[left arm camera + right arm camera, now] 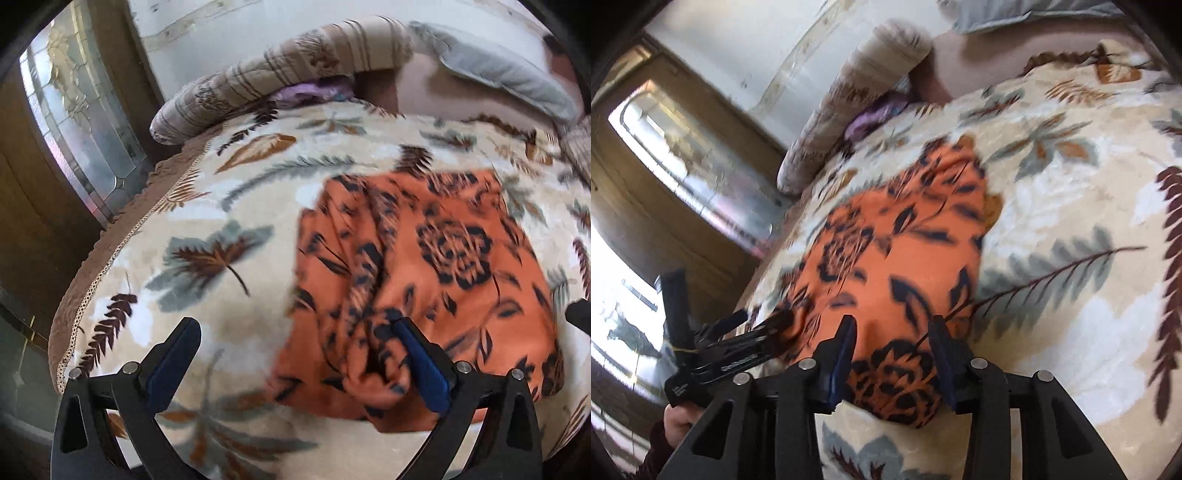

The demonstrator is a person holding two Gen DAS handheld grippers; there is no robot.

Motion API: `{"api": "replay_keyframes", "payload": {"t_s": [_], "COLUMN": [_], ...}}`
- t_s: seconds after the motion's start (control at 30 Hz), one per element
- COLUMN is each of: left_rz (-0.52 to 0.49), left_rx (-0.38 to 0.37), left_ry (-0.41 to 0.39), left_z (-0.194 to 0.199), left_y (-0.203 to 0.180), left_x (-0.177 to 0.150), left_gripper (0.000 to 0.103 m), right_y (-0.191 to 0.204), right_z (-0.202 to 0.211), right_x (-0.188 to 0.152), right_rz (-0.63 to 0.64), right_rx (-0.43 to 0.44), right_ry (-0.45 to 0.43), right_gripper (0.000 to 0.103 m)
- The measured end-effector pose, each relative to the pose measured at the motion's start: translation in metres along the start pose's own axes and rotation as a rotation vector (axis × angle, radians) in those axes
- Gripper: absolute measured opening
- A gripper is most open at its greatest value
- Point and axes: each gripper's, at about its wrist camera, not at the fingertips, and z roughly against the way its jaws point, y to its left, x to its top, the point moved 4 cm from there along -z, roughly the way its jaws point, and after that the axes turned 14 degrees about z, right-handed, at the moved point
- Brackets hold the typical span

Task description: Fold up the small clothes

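Orange garment (424, 266) on leaf-print blanket (229, 206); no writing legible.

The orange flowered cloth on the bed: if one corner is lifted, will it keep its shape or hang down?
The orange flowered cloth probably hangs limp: it already lies in soft ridges. It looks thin, so likely light. On the plush blanket it may drag rather than slide.

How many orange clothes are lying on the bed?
1. The orange floral garment lies on the leaf-patterned blanket, near its front edge, between both tongs. A purple item by the pillow may be other clothing.
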Motion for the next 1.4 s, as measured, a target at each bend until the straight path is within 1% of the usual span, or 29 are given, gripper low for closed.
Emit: {"api": "replay_keyframes", "payload": {"t_s": [0.03,0.17,0.23,0.3,0.37,0.4,0.43,0.47,0.5,0.53,0.6,0.7,0.73,0.83,0.9,1.0,1.03,1.07,1.13,1.17,1.2,1.23,1.27,1.3,1.33,1.4], "left_rz": [0.023,0.083,0.106,0.119,0.107,0.09,0.066,0.044,0.041,0.048,0.048,0.04,0.031,0.004,-0.015,-0.049,-0.055,-0.059,-0.043,-0.027,-0.009,0.008,0.027,0.035,0.025,0.008], "left_rx": [-0.007,-0.038,-0.085,-0.124,-0.132,-0.125,-0.115,-0.103,-0.101,-0.106,-0.108,-0.093,-0.103,-0.137,-0.142,-0.11,-0.1,-0.102,-0.12,-0.141,-0.178,-0.223,-0.258,-0.265,-0.27,-0.293], "left_ry": [0.02,0.078,0.094,0.114,0.142,0.158,0.181,0.209,0.218,0.216,0.206,0.152,0.13,0.103,0.094,0.099,0.116,0.148,0.198,0.211,0.226,0.261,0.291,0.284,0.277,0.271], "left_z": [-0.005,-0.014,-0.011,-0.011,-0.017,-0.022,-0.029,-0.037,-0.04,-0.04,-0.036,-0.021,-0.014,-0.001,-0.002,-0.017,-0.026,-0.037,-0.05,-0.053,-0.054,-0.057,-0.058,-0.057,-0.054,-0.051], "left_y": [0.007,0.024,0.026,0.025,0.019,0.016,0.011,0.006,0.005,0.005,0.005,0.007,0.005,-0.005,-0.016,-0.038,-0.045,-0.053,-0.06,-0.061,-0.063,-0.065,-0.065,-0.064,-0.066,-0.067], "left_x": [0.008,0.023,0.025,0.023,0.019,0.015,0.01,0.005,0.003,0.003,0.006,0.016,0.02,0.027,0.031,0.038,0.039,0.04,0.04,0.04,0.04,0.039,0.038,0.039,0.037,0.036], "left_gripper": [0.103,0.103,0.103,0.103,0.103,0.103,0.103,0.103,0.103,0.103,0.103,0.103,0.103,0.103,0.103,0.103,0.103,0.103,0.102,0.095,0.066,0.034,0.033,0.029,0.022,0.02], "right_y": [-0.006,-0.019,-0.015,-0.006,0.003,0.008,0.011,0.014,0.018,0.021,0.021,0.007,0.004,-0.01,-0.018,-0.025,-0.026,-0.026,-0.026,-0.025,-0.025,-0.025,-0.025,-0.024,-0.024,-0.021], "right_z": [0.003,0.008,0.011,0.009,0.001,-0.008,-0.022,-0.031,-0.032,-0.03,-0.026,-0.016,-0.014,-0.007,-0.007,-0.007,-0.007,-0.007,-0.007,-0.007,-0.008,-0.007,-0.008,-0.009,-0.01,-0.013], "right_x": [0.003,0.007,0.01,0.013,0.01,0.005,-0.002,-0.006,-0.007,-0.005,-0.001,0.006,0.008,0.012,0.011,0.009,0.009,0.009,0.009,0.009,0.009,0.008,0.008,0.008,0.007,0.007], "right_rz": [-0.03,-0.089,-0.063,-0.013,0.038,0.056,0.076,0.1,0.138,0.157,0.146,0.063,0.05,-0.004,-0.05,-0.091,-0.093,-0.09,-0.086,-0.086,-0.086,-0.087,-0.088,-0.087,-0.085,-0.076], "right_rx": [0.003,-0.008,-0.002,-0.005,-0.008,-0.001,0.003,-0.024,-0.054,-0.061,-0.048,-0.027,-0.031,-0.071,-0.073,-0.064,-0.064,-0.066,-0.067,-0.066,-0.066,-0.066,-0.064,-0.062,-0.061,-0.058], "right_ry": [-0.014,-0.053,-0.078,-0.074,-0.038,0.006,0.082,0.12,0.116,0.113,0.096,0.033,0.021,-0.019,-0.023,-0.021,-0.021,-0.022,-0.022,-0.02,-0.017,-0.017,-0.014,-0.01,-0.008,-0.001], "right_gripper": [0.057,0.058,0.059,0.058,0.057,0.056,0.056,0.057,0.057,0.056,0.056,0.056,0.056,0.056,0.056,0.056,0.056,0.056,0.056,0.056,0.056,0.056,0.056,0.056,0.056,0.056]}}
